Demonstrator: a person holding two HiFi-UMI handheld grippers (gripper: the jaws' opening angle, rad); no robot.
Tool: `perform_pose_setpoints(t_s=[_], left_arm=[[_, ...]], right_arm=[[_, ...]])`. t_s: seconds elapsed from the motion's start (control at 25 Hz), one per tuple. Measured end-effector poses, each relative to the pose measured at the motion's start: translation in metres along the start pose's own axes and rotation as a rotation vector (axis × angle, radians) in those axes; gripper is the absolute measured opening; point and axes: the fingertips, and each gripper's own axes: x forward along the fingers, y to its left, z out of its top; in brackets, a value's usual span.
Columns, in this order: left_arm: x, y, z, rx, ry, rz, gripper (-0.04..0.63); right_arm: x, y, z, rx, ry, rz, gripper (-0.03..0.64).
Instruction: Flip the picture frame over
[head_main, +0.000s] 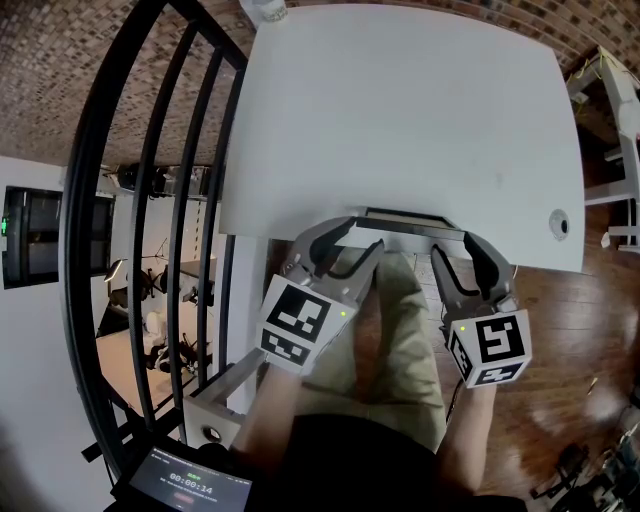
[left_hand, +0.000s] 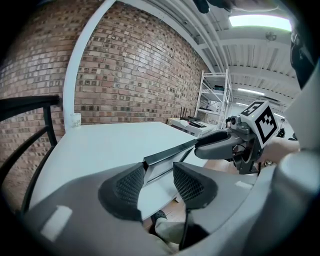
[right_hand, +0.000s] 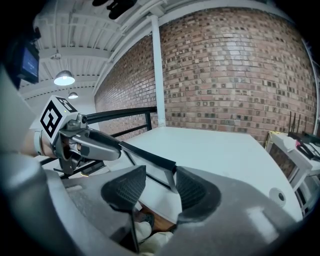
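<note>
Smooth white counter (head_main: 400, 120) before a red brick wall (left_hand: 140, 75), one slim black rectangular picture frame (head_main: 405, 213) at the counter's near edge, left hand-held gripper (left_hand: 159, 182) and right hand-held gripper (right_hand: 161, 187) both spread wide, mesh-textured pads (left_hand: 131, 186) straddling one frame corner each, unclamped

The left gripper (head_main: 362, 236) and right gripper (head_main: 453, 246) sit side by side, tilted slightly down (jaws apart on both).

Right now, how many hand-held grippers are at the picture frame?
2. The left hand-held gripper straddles the left end of the picture frame, the right hand-held gripper its right end, at the table edge.
</note>
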Motion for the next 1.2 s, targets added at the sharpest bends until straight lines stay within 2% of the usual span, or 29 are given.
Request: perform_pose_setpoints(t_s=[0.52,0.96,1.2], left_arm=[[-0.001,0.0,-0.004,0.001,0.028,-0.002,0.205],[0.007,0.006,0.004,0.04,0.022,0.002,0.206],[0.01,0.009,0.009,0.033,0.001,0.003,0.206]], right_arm=[[0.001,0.004,-0.004,-0.001,0.026,0.01,0.172],[0.008,-0.005,0.001,-0.004,0.009,0.007,0.172],[0.011,-0.008,0.006,-0.015,-0.004,0.003,0.172]])
